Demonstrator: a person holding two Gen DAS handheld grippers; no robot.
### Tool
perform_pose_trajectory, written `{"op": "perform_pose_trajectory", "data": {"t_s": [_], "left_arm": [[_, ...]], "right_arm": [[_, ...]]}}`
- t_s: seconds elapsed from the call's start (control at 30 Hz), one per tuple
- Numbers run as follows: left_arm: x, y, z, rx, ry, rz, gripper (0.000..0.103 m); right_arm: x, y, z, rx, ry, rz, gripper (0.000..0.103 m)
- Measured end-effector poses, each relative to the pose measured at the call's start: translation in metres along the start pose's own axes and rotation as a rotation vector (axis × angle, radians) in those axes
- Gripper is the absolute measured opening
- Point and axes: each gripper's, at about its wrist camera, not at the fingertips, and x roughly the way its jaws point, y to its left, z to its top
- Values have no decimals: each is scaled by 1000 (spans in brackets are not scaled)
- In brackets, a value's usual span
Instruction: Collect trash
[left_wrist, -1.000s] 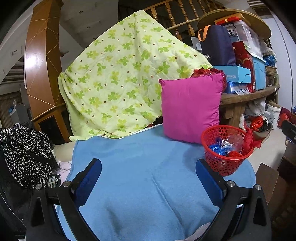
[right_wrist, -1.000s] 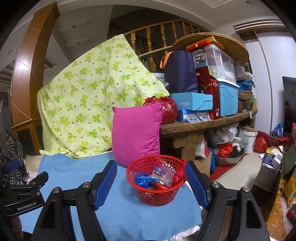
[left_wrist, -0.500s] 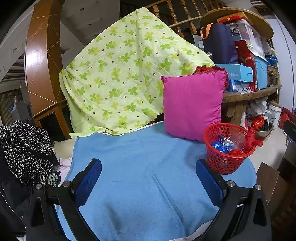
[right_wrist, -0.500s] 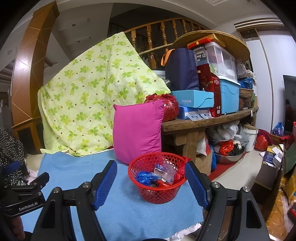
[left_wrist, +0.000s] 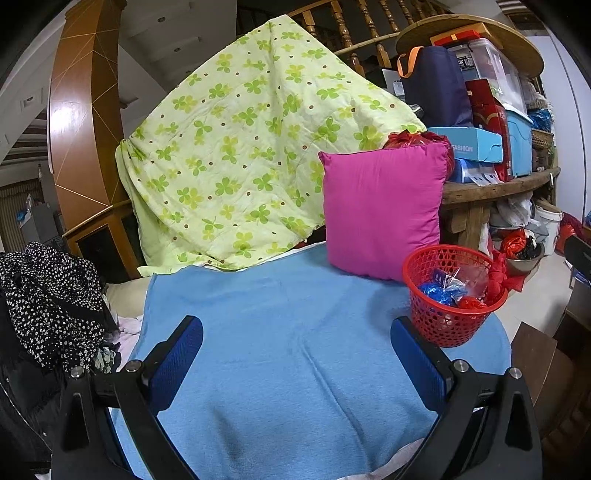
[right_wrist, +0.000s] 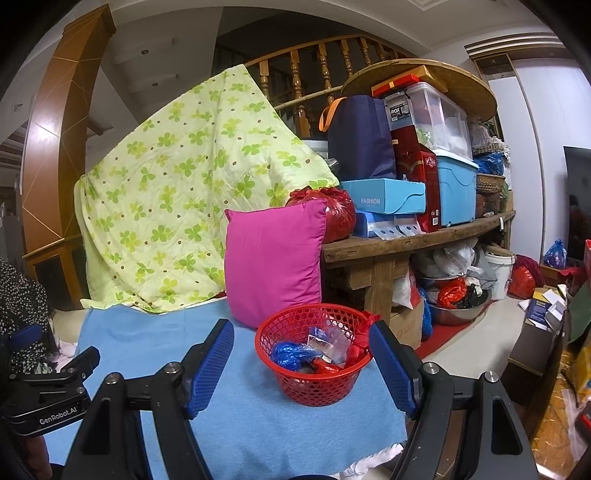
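Red mesh basket (right_wrist: 314, 354) stands on the blue blanket (left_wrist: 280, 332) just before the pink cushion (right_wrist: 273, 262), already holding blue, clear and red wrappers (right_wrist: 317, 347). Both the left gripper (left_wrist: 297, 362) and right gripper (right_wrist: 303, 365) hover with jaws apart and empty. No loose trash shows on the blanket, so collecting looks nearly finished; next comes searching for leftovers. Readable: "FASHION" box (right_wrist: 384, 201), "GenRobot.AI".
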Motion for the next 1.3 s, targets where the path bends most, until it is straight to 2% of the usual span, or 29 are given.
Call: {"op": "perform_pose_trajectory", "data": {"t_s": [1.3], "left_arm": [[4,5,-9,6,16,-23,101]], "right_arm": [[2,0,-1,4,8,3,79]]}}
